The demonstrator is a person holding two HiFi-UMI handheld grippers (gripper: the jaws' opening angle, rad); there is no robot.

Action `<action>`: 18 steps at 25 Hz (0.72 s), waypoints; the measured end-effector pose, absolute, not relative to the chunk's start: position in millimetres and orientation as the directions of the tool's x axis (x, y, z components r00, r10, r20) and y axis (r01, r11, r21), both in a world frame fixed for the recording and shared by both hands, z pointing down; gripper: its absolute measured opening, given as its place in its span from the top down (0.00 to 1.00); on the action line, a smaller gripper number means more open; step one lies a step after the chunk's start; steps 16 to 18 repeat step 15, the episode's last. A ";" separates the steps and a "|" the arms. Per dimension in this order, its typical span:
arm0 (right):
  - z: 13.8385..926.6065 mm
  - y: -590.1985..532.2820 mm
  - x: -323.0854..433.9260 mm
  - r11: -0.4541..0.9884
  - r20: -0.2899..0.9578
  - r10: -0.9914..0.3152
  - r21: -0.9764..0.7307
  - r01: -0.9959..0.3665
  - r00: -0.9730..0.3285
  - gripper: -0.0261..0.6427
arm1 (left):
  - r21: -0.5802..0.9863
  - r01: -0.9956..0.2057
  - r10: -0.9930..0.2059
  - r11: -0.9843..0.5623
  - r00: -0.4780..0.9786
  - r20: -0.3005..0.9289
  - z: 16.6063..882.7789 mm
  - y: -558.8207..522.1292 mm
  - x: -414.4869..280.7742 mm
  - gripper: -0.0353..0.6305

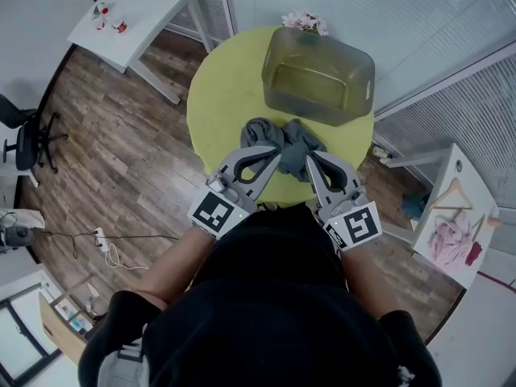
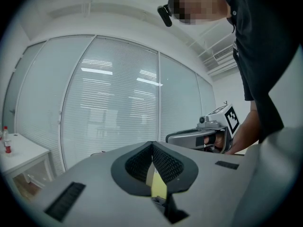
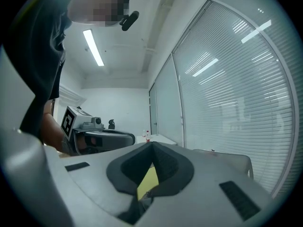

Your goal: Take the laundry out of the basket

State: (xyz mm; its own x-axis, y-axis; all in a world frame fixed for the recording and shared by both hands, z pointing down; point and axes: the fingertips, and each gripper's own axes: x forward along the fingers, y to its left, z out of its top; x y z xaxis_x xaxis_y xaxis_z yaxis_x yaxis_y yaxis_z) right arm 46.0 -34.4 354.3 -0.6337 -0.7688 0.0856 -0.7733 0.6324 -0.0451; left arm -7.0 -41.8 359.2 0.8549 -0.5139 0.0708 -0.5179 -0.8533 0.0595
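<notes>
A grey heap of laundry [image 1: 284, 139] lies on the round yellow table [image 1: 222, 111], just in front of the translucent basket [image 1: 357, 95], which looks empty. Both grippers are held over the table's near edge with their tips at the heap. My left gripper [image 1: 276, 153] has its jaws meeting at the tip [image 2: 152, 144], and no cloth shows between them. My right gripper [image 1: 310, 156] is also shut [image 3: 152, 144], with nothing seen in its jaws. Each gripper view shows the other gripper alongside: the right one [image 2: 203, 136] and the left one [image 3: 102, 137].
Pink flowers [image 1: 305, 22] sit behind the basket. A white side table [image 1: 133, 18] with small bottles stands at the back left, and an office chair [image 1: 28, 139] at far left. At the right, a white table [image 1: 455, 232] holds a hanger and pink clothes. Glass walls with blinds run along the back.
</notes>
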 end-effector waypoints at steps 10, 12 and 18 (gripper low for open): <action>356.7 -29.6 42.6 0.647 0.099 -0.758 -0.010 -0.762 -0.645 0.93 | 0.058 -0.517 -0.513 -0.854 0.855 0.073 362.1 -37.3 -4.8 0.93; 359.0 -30.0 41.7 0.648 0.102 -0.757 -0.015 -0.762 -0.646 0.93 | 0.061 -0.517 -0.513 -0.854 0.855 0.074 363.4 -38.1 -4.2 0.93; 361.7 -30.2 39.8 0.648 0.105 -0.756 -0.021 -0.761 -0.646 0.93 | 0.072 -0.517 -0.512 -0.853 0.856 0.076 364.2 -38.9 -3.9 0.93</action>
